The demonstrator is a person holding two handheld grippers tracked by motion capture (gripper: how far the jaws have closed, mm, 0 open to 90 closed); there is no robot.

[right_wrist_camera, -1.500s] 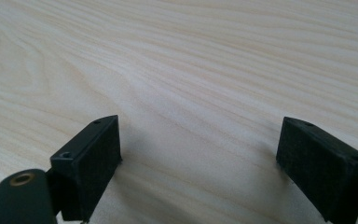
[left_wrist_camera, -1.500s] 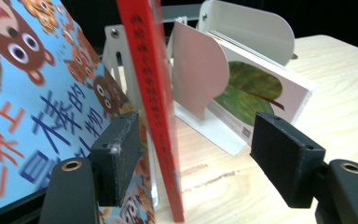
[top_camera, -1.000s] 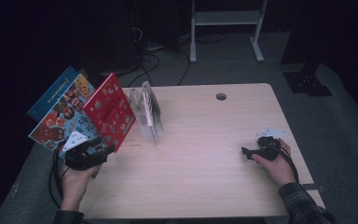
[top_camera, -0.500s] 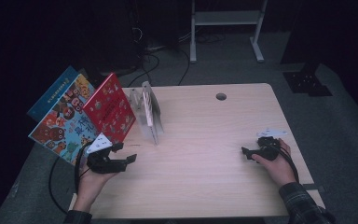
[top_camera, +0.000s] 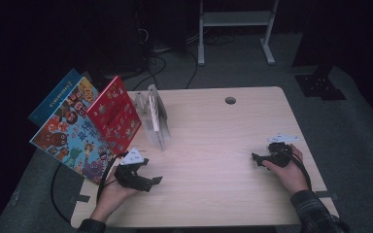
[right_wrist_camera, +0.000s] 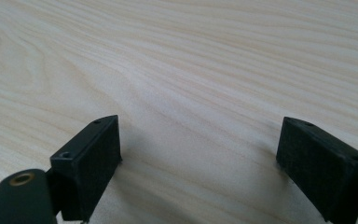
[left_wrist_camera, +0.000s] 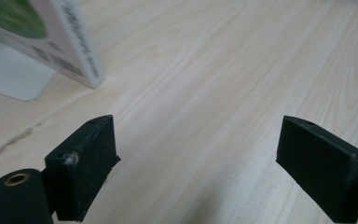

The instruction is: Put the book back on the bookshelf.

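A: What are the left tongs [top_camera: 151,182] doing?

B: Gaping wide, with nothing between the jaws — they have just been opening. The left gripper view looks out over bare surface [left_wrist_camera: 223,84] between the two black jaws.

A: And the books?

B: They lean in a fan behind and to the left of the left tongs. The red book [top_camera: 114,116] is the nearest to the rack [top_camera: 156,119]; its lower edge sits just beyond the tongs, not touching them. The picture book [top_camera: 70,133] with the animals lies behind it, and the blue book [top_camera: 53,97] is the farthest out, past the surface's edge.

A: Is anything close to the jaws in the left gripper view?

B: A white book corner [left_wrist_camera: 74,60] stands up and to the left of the left jaw, apart from it, with a pale base [left_wrist_camera: 14,79] under it.

A: The right tongs [top_camera: 257,159]?

B: Wide open too — empty, low over bare wood near the right edge, well apart from the books. The right gripper view [right_wrist_camera: 196,154] has plain grain between the jaws
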